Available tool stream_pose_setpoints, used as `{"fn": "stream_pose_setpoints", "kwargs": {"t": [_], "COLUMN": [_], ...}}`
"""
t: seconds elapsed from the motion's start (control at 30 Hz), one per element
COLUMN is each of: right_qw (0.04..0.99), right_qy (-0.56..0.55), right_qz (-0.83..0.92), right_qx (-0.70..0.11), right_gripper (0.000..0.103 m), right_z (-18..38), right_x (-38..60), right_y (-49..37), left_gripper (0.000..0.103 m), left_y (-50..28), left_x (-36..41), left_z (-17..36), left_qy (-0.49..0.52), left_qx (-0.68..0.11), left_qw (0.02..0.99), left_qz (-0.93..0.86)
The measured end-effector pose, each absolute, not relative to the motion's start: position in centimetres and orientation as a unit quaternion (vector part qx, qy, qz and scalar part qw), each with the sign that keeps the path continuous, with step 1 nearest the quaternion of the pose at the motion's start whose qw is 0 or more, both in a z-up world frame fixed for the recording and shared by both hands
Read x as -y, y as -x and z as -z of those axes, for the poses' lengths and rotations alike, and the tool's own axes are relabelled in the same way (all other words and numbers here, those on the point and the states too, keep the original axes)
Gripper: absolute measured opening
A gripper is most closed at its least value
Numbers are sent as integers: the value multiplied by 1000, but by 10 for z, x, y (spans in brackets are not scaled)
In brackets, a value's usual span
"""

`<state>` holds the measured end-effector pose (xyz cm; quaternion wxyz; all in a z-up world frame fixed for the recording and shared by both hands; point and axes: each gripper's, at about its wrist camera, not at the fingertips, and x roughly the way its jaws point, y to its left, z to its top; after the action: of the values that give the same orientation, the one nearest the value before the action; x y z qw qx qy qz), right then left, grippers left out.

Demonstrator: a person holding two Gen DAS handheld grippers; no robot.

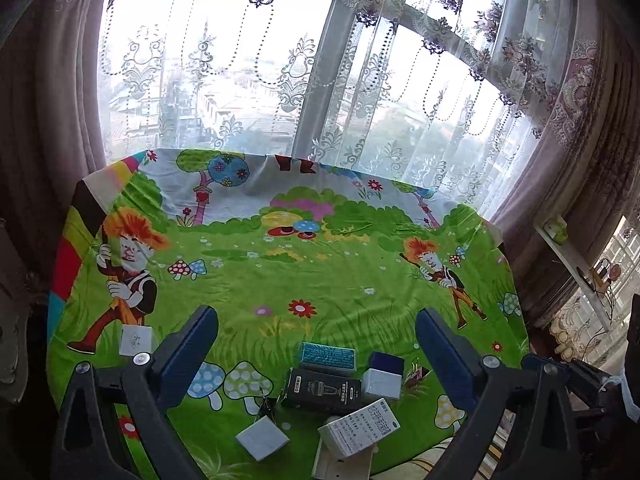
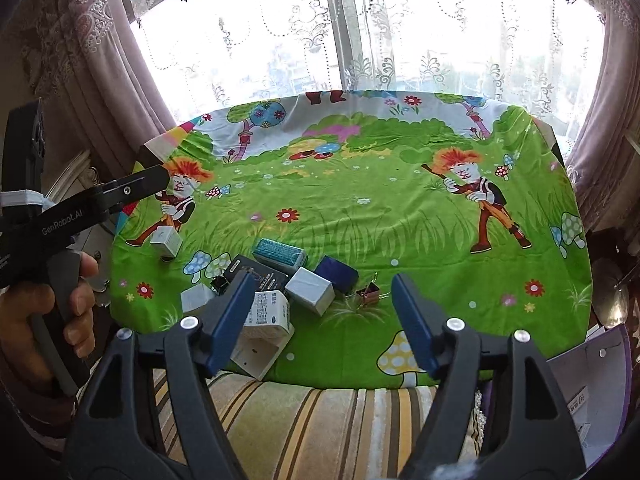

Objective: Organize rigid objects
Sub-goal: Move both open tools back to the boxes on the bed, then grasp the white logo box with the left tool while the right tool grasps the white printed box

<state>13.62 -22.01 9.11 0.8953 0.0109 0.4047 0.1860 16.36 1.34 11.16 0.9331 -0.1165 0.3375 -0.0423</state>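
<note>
A heap of small boxes lies near the table's front edge: a teal box (image 1: 328, 356) (image 2: 280, 252), a black box (image 1: 322, 390) (image 2: 260, 274), a plain white box (image 1: 382, 384) (image 2: 310, 292), a dark blue box (image 1: 386, 362) (image 2: 338, 274) and a printed white box (image 1: 360, 426) (image 2: 266, 312). Another white box (image 1: 136, 340) (image 2: 166, 242) stands alone at the left. My left gripper (image 1: 316, 316) hovers open above the heap, holding nothing. My right gripper (image 2: 324, 280) is open too, above the front of the heap, its pads touching nothing.
A cartoon-print cloth (image 2: 360, 220) covers the table. A rose-gold binder clip (image 2: 368, 292) and a black clip (image 2: 218, 282) lie beside the heap. A striped cushion (image 2: 320, 420) sits in front of the table. Lace curtains (image 1: 240, 80) hang behind. A hand (image 2: 48, 300) holds the left gripper at the left.
</note>
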Motion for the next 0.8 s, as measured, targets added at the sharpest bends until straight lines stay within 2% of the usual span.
{"fn": "stream_pose_setpoints", "kwargs": {"t": [0.3, 0.8], "right_qw": [879, 850], "right_qy": [6, 35], "right_qz": [-206, -211], "right_qx": [-430, -481], "right_gripper": [79, 82], "right_z": [-64, -7], "right_x": [169, 140], "right_y": [-146, -147], "left_gripper": [100, 100], "left_y": [-175, -187], "left_x": [-61, -137], "left_z": [-100, -20], "left_qy": [128, 165], "left_qx": [-338, -402], "left_qw": [932, 890], "left_qz": [-15, -138]}}
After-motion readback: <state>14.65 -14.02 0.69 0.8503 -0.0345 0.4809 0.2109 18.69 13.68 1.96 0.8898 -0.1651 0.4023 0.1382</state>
